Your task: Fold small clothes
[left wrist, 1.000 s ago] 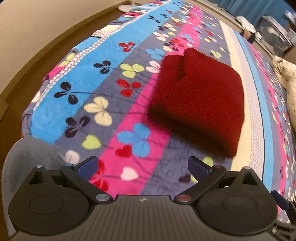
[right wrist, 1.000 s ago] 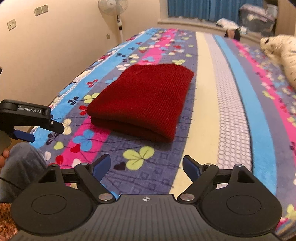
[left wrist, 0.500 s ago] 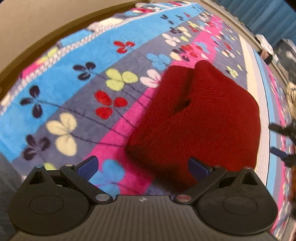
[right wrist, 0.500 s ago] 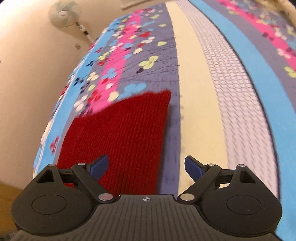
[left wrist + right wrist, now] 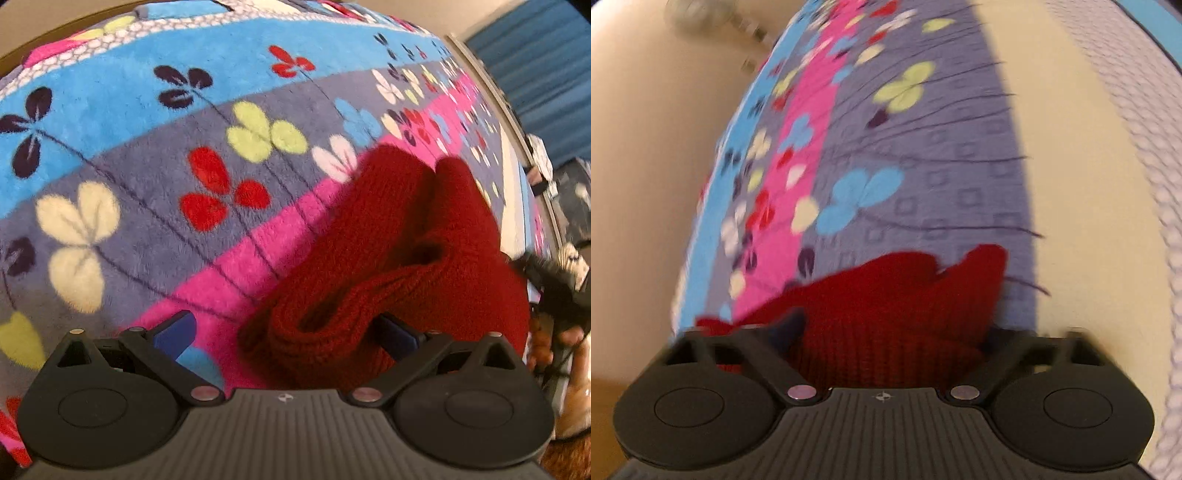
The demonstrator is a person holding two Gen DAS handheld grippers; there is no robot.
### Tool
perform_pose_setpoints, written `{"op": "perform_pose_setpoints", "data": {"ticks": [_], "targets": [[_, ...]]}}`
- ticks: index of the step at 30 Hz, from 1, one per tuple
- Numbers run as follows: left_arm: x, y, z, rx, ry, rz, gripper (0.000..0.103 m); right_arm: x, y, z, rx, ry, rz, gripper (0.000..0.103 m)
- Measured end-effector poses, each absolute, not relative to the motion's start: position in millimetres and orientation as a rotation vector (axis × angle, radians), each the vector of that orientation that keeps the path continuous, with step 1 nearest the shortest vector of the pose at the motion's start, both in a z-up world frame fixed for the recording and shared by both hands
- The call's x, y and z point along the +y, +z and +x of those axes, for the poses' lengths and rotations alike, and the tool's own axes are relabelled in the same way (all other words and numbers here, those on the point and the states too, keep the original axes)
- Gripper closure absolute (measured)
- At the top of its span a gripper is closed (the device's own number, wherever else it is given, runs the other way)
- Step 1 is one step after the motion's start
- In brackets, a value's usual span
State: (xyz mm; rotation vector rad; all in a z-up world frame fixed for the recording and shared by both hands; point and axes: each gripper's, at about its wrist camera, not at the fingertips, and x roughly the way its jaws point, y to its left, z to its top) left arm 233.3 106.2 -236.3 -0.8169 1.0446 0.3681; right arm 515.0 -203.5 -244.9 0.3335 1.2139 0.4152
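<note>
Red knit fills the lower half of both views: the folded sweater (image 5: 399, 266) lies on the bed, across the pink and grey stripes of the fleece blanket (image 5: 155, 155), with its thick rolled edge turned toward the left camera.

Left gripper (image 5: 284, 330) is right down at that edge. Its fingers are spread wide, one blue pad (image 5: 173, 332) over the pink stripe clear of the cloth, the other pad (image 5: 397, 334) tucked against the red bundle. The rolled hem bulges up between them, but the pads are not squeezing it.

Over on the far side of the sweater, at the right rim of the left view, the person's hand (image 5: 557, 343) shows with the dark frame of the other tool, blurred.

Now the right view, and it is smeary with motion. Right gripper (image 5: 886, 328) sits over the sweater (image 5: 905, 295), and its jaws have just been closing, with red knit bunched between them. The left finger (image 5: 786, 326) shows dark against the cloth; the other finger is hidden behind a lifted corner of the knit, so I cannot tell whether the pads have the cloth pinched. That corner stands up in a point against the grey stripe.

Beyond the sweater the blanket (image 5: 1071, 147) runs on in grey with small squares, cream, then a white honeycomb band. A pale wall (image 5: 646, 166) lies to the left, with a blurred standing fan (image 5: 698, 14) at the top.
</note>
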Motion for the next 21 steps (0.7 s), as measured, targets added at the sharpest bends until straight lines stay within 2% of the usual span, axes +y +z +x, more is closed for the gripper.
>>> {"op": "perform_pose_setpoints", "data": {"ticks": [1,2,3,6,9,12,15,16,18,19,20,21], "targets": [[106,-231,238,1.030,0.369,-0.781,0.011,-203,-242,512,1.207,0.410,0.308,0.058],[105,-225,246,1.018,0.328,-0.732,0.036,-207,-238,510,1.200,0.403,0.325,0.062],[105,-219,257,1.017,0.280,-0.695,0.049,-215,-233,505,1.185,0.391,0.351,0.065],[101,-201,311,1.028,0.219,-0.545,0.055,-255,-222,474,1.111,0.292,0.435,0.069],[78,-192,384,1.067,0.048,-0.377,0.055,-308,-226,400,1.051,0.119,0.593,0.071],[16,-189,454,1.128,-0.243,-0.173,0.054,-351,-238,284,0.940,-0.060,0.847,0.071],[-41,-192,482,1.167,-0.398,-0.050,0.051,-347,-253,187,0.802,-0.193,1.074,0.069],[-53,-192,481,1.166,-0.406,-0.014,0.051,-342,-257,172,0.782,-0.227,1.106,0.066],[-61,-188,469,1.133,-0.381,0.046,0.049,-342,-253,166,0.790,-0.290,1.063,0.039],[-57,-186,465,1.114,-0.372,0.049,0.047,-347,-247,171,0.798,-0.289,1.019,0.035],[-46,-184,460,1.097,-0.366,0.026,0.036,-354,-239,177,0.790,-0.280,0.974,0.031],[-35,-181,455,1.088,-0.353,-0.011,0.016,-362,-228,183,0.760,-0.270,0.921,0.027]]}}
